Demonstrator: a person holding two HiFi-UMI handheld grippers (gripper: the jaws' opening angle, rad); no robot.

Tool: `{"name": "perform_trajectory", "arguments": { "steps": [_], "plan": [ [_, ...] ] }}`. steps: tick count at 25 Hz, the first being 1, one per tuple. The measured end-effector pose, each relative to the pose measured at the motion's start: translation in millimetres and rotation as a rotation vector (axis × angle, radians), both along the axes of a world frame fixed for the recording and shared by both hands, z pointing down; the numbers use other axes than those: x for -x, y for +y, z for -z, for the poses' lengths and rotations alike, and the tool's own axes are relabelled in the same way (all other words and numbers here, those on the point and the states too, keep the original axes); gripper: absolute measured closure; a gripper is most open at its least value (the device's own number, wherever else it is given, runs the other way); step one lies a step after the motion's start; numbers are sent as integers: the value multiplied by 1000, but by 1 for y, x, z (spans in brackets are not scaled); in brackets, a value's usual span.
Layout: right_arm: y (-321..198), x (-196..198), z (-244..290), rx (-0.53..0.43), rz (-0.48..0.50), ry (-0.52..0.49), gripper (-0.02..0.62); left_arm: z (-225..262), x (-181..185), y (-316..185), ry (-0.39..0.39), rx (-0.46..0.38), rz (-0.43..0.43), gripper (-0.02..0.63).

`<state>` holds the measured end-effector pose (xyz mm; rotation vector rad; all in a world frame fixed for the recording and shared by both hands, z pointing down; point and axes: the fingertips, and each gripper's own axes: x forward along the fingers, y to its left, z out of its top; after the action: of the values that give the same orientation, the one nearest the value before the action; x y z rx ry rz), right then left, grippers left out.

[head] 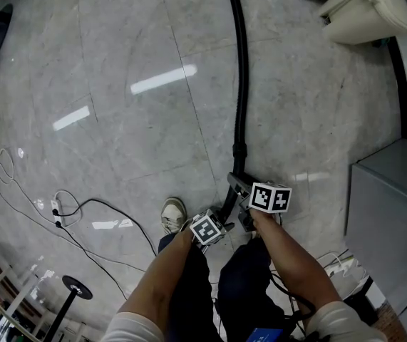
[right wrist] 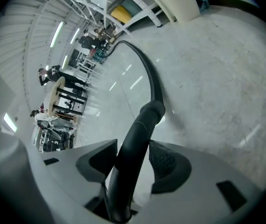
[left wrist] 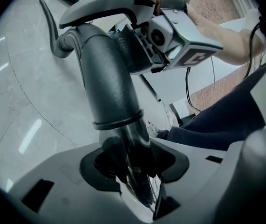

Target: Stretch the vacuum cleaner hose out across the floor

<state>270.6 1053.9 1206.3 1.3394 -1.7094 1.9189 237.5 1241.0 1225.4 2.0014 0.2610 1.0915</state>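
Note:
The black ribbed vacuum hose (head: 241, 70) lies in a nearly straight line over the marble floor, from the picture's top down to its rigid dark grey handle tube (head: 237, 180). My left gripper (head: 221, 218) is shut on the lower part of that tube (left wrist: 112, 87), which runs between its pads. My right gripper (head: 247, 204) grips the same tube (right wrist: 135, 139) a little higher, with a pad on each side. In the right gripper view the hose (right wrist: 146, 71) curves away over the floor. In the left gripper view the right gripper (left wrist: 170, 31) shows by the curved grip at the top.
A cream plastic bin (head: 367, 9) stands at the back right and a grey cabinet (head: 392, 212) at the right. Thin cables (head: 68, 209) trail over the floor at the left, by a black stand base (head: 77, 287). The person's shoe (head: 174, 214) is beside the left gripper.

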Motion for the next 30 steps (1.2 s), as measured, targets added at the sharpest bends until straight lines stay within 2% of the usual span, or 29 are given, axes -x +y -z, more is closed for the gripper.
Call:
{"name": "perform_trajectory", "arguments": {
  "steps": [6, 10, 15, 23, 30],
  "plan": [
    [-5, 5, 10, -42, 42, 5, 383, 5, 6, -2, 6, -79, -46, 396],
    [-8, 2, 14, -48, 61, 31, 331, 9, 10, -12, 10, -136, -38, 364],
    [-10, -7, 24, -52, 51, 42, 325, 17, 18, -27, -2, -198, -23, 333],
    [-20, -18, 70, -80, 66, 86, 325, 56, 20, -82, -25, -286, 101, 333],
    [-43, -23, 166, -146, 83, 111, 325, 146, 15, -149, -23, -369, 253, 334]
  ]
}}
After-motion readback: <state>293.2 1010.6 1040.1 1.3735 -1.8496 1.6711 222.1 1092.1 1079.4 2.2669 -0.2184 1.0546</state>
